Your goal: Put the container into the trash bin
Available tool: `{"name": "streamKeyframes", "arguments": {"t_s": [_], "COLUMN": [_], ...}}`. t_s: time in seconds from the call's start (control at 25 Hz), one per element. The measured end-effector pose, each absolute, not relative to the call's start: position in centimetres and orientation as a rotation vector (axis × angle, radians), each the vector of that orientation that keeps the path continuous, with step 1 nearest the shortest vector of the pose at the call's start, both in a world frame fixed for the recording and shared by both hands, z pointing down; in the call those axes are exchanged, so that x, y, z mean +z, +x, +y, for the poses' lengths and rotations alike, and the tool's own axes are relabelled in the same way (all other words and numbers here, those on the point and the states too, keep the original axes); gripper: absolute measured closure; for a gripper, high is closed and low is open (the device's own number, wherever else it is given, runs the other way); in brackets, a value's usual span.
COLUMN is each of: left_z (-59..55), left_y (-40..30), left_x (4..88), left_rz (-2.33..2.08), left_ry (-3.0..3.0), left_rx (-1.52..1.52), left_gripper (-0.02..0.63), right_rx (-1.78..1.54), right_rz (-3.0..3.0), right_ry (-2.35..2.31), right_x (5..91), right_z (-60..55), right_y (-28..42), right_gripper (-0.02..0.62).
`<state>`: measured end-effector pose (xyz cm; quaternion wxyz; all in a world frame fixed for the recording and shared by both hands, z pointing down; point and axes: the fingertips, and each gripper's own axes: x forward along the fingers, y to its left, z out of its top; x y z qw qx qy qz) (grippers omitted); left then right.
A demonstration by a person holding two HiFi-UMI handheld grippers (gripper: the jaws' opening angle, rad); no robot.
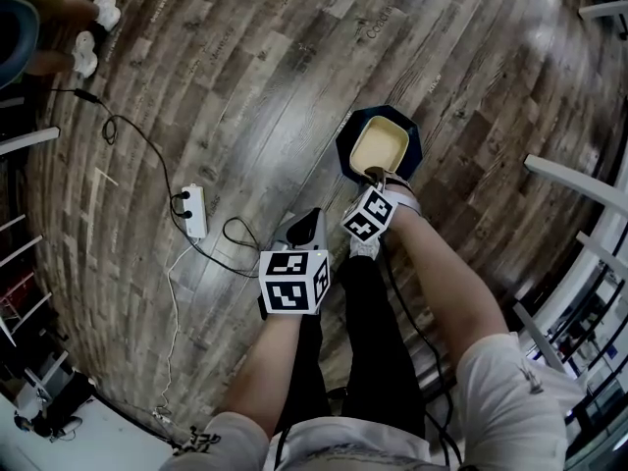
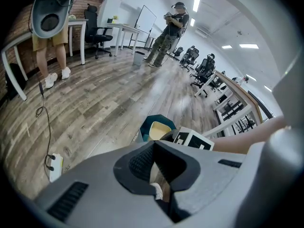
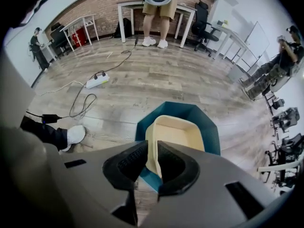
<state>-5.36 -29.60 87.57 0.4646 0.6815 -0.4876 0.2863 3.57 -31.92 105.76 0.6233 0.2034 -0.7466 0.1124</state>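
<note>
Right, from my remote seat everything reads off the trash bin (image 1: 344, 152), a dark blue, angular bin standing on the wood floor (image 1: 245, 86). The container (image 1: 380, 145), a cream rectangular tub with its open side up, sits inside the bin's mouth and fills most of it. In the right gripper view its near wall rises a little above the bin's near rim.

My right gripper (image 1: 376, 178) points steeply down at the bin's near edge. Its own view shows the jaws slightly apart, with the near wall of the container (image 3: 178, 132) standing in the gap between them. As far as I can read it, the pads are not clamped on that wall. The bin (image 3: 210, 127) wraps around the tub on the far and right sides.

My left gripper (image 1: 309, 226) hangs beside the bin, on the near-left side in the head view, clear of both bin and container. In the left gripper view its jaw tips meet and nothing is between them. Only floor shows past the left gripper (image 2: 154, 146), with the bin (image 2: 150, 123) and tub (image 2: 159, 129) just beyond.

A white power strip (image 1: 195, 211) with a black cable lies well to the left of the bin. A white shoe (image 3: 75, 134) rests on the floor to the bin's left, near it but not touching.
</note>
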Motion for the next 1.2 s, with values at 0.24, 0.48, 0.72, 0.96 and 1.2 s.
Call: {"name": "streamKeyframes", "arguments": {"t_s": [0.24,0.48,0.72,0.96,1.2], "left_z": [-29.5,-30.1,-29.8,-30.2,-30.2], "left_y": [-5.4,-5.5,-5.7,-5.5,-4.4], "left_x": [87.4,84.9,80.2,72.5,62.2], "left_rz": [-1.188,-1.187,-1.192,-1.207,-1.194], "left_ry": [1.687,1.723,1.764,1.821,1.949], "left_rx": [0.717,0.711,0.709,0.671,0.638], "left_gripper": [0.603,0.603,0.603,0.603,0.603], "right_rx": [0.301,0.430,0.594,0.726,0.731], "right_rz": [-1.726,-1.783,-1.785,-1.828,-1.873], "right_ry": [0.524,0.709,0.904,1.218,1.473], "right_x": [104.1,99.4,92.7,80.5,67.0], "right_z": [-32.4,-33.3,-32.2,-31.9,-30.5], "right_y": [3.3,3.9,4.9,5.3,5.4], "right_gripper": [0.480,0.592,0.592,0.592,0.593]}}
